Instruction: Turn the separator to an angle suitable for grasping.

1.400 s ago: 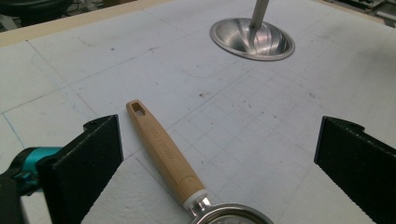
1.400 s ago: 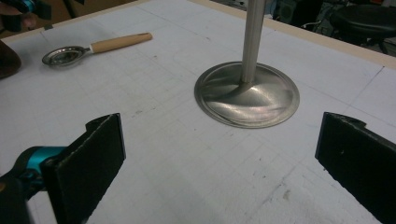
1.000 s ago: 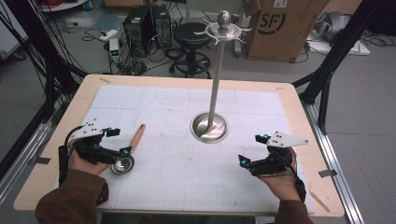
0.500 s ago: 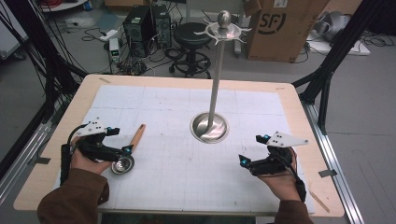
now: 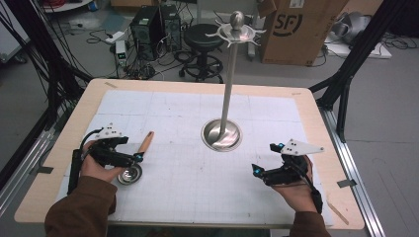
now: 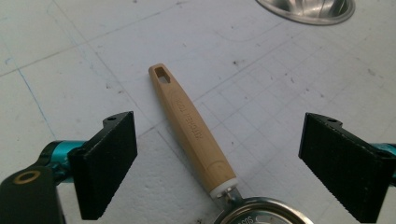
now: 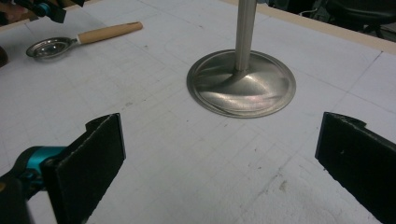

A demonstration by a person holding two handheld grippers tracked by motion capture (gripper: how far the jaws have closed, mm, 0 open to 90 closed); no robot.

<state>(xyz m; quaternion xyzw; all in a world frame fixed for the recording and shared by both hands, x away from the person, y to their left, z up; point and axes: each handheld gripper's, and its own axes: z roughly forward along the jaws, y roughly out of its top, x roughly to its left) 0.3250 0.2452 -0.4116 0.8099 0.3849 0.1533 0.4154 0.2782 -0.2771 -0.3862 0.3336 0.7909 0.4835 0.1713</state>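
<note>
A small metal strainer spoon (image 5: 131, 173) with a pale wooden handle (image 6: 191, 122) lies on the white mat at the left. My left gripper (image 5: 137, 158) hovers low over it. In the left gripper view that gripper (image 6: 224, 161) is open; its jaws have just closed a little. The handle runs between the pads without touching them. My right gripper (image 5: 256, 171) rests open at the right, nothing between its pads (image 7: 95, 161). It faces the round base (image 7: 241, 84) of the tall steel hook stand (image 5: 228, 94) at mid-table.
A white gridded mat (image 5: 197, 197) covers most of the wooden table (image 5: 316, 123). The stand's hooks (image 5: 237, 33) spread out high above the table. The spoon (image 7: 81, 38) and the left gripper (image 7: 46, 9) also appear far off in the right gripper view.
The left gripper has edged slightly right over the spoon. The right gripper has kept still.
</note>
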